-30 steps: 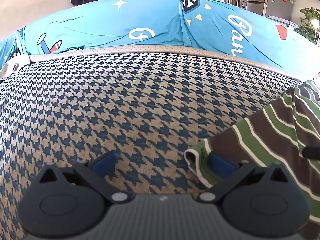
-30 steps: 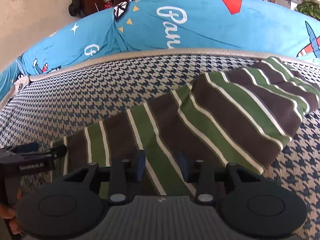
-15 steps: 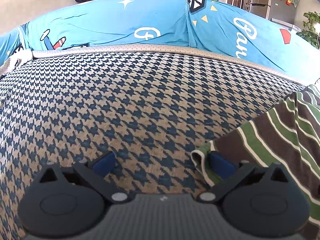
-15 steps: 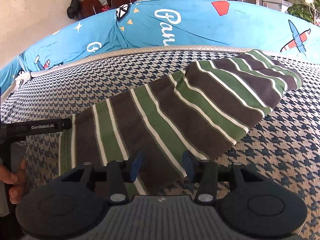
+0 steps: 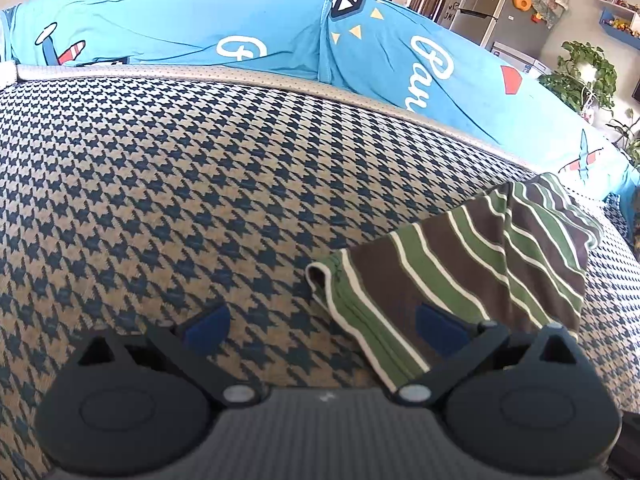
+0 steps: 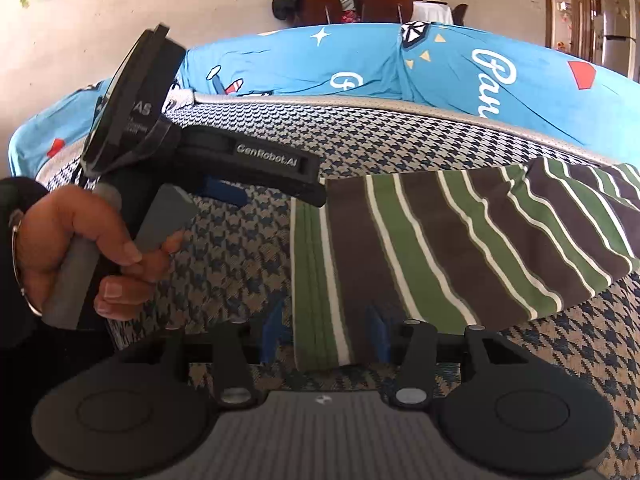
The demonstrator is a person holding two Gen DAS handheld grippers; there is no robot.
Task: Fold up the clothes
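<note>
A brown, green and white striped garment (image 5: pixel 472 264) lies on the houndstooth surface (image 5: pixel 180 200), stretching to the right; it also shows in the right wrist view (image 6: pixel 460 248). My left gripper (image 5: pixel 324 320) is open, its jaws wide apart; its right pad rests over the garment's left hem corner. My right gripper (image 6: pixel 324 328) is open, with the garment's near hem edge between its pads. The left gripper's body (image 6: pixel 256 160), held by a hand, shows at the left of the right wrist view, its tip at the garment's far left corner.
A blue printed cover (image 5: pixel 248 36) rises behind the houndstooth surface along a grey piped edge (image 5: pixel 280 84). Chairs (image 6: pixel 356 4), a fridge (image 5: pixel 492 12) and a potted plant (image 5: pixel 580 76) stand in the room beyond.
The right gripper has moved left along the garment to its hem end and its jaws have widened. The left gripper shifted so the hem corner lies further between its pads.
</note>
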